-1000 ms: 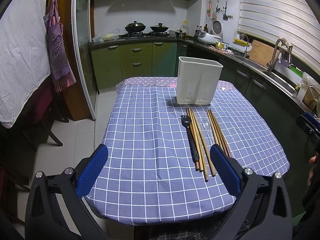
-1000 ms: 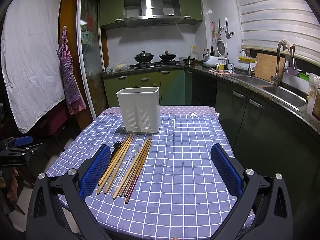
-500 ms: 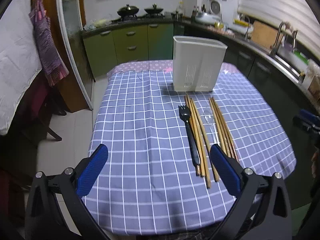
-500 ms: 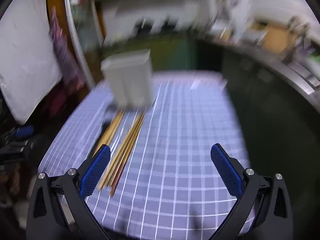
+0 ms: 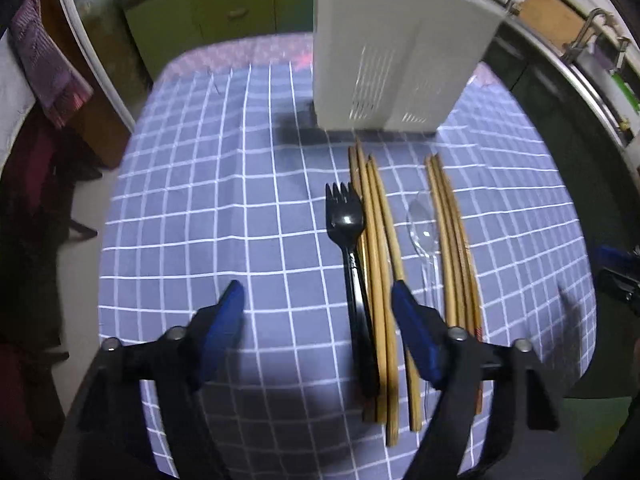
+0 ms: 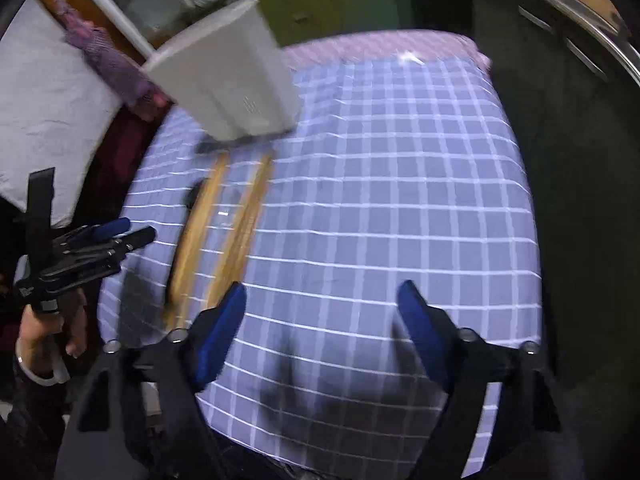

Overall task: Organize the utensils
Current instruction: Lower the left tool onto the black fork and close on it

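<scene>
— As far as I can see from here, nothing has gone into the white utensil holder (image 5: 396, 56) yet. Everything lies flat on the checked tablecloth (image 5: 224, 216).

— So the whole job is left?

— Looks that way to me. Just in front of the holder there's a black plastic fork (image 5: 350, 248), tines toward the holder, lying against a bundle of light wooden chopsticks (image 5: 378, 248). Next comes a clear plastic spoon (image 5: 423, 232), hard to pick out on the cloth, then a second, darker bundle of chopsticks (image 5: 452, 240). All run roughly parallel, pointing toward the holder.

— And the grippers?

— The left gripper (image 5: 318, 300) hangs tilted down over the near ends of the fork and the light chopsticks. Its blue jaws have just been closing but stand partly apart, with nothing gripped; its right-side jaw is above the chopsticks, and the fork handle shows in the gap. The right gripper (image 6: 322, 304) is over bare cloth, to the right of the utensils. Its jaws have also just been closing, partly apart and empty. That view is blurred, so I can't say more.

— The holder itself?

— Upright at the far end of the table, with slotted sides.
</scene>
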`<state>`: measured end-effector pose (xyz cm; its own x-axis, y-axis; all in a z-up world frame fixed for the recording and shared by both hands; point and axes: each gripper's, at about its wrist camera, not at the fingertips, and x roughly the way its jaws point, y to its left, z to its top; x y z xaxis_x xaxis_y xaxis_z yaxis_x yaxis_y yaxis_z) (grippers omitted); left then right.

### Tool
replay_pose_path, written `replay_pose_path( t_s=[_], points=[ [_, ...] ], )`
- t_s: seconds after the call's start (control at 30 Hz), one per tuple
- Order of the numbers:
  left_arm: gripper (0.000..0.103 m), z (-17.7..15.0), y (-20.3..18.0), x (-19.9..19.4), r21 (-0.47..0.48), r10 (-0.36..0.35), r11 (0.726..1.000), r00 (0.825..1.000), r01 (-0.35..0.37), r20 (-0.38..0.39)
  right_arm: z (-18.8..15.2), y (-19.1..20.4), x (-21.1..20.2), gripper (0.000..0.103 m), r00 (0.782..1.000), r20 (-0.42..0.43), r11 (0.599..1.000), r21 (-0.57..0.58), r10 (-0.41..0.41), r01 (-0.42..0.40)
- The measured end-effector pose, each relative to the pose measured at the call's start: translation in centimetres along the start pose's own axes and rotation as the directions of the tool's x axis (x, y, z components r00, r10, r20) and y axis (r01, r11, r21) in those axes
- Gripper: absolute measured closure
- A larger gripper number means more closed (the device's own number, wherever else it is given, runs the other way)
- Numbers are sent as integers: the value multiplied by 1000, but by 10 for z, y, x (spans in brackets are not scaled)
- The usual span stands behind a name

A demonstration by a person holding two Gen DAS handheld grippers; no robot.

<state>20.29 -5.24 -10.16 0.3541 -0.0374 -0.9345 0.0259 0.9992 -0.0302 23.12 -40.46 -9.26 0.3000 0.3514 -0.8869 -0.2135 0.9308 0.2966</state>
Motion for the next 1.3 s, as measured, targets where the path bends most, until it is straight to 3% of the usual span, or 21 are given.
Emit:
replay_pose_path(
  t_s=[0.07, 0.27, 0.47, 0.9, 0.97, 1.1, 1.3],
  points=[
    [45, 6, -1, 10, -15, 12, 1000, 1000, -13, -29, 4, -3, 2, 39, 999, -11, 999, -2, -36, 36],
    [48, 19, -6, 21, -2, -6, 1000, 998, 6, -67, 11, -9, 8, 39, 999, -41, 999, 11, -31, 31],
    [68, 27, -7, 38, 0, 5, 1000, 993, -5, -119, 11, -8, 15, 39, 998, -61, 1000, 22, -5, 6],
    [71, 38, -24, 48, 20, -1, 1000, 991, 4, -136, 9, -17, 23, 39, 996, -84, 999, 35, 11, -8],
    [70, 40, -26, 46, 6, -27, 1000, 989, 28, -143, 8, -17, 24, 38, 996, -87, 999, 32, 15, -13],
    [70, 46, -31, 36, 15, -31, 999, 993, 33, -116, 7, -16, 26, 37, 996, -92, 1000, 26, 17, -14],
    [70, 45, -46, 50, 27, -26, 999, 986, 31, -162, 7, -16, 29, 37, 995, -96, 999, 27, 20, -17]
  ],
)
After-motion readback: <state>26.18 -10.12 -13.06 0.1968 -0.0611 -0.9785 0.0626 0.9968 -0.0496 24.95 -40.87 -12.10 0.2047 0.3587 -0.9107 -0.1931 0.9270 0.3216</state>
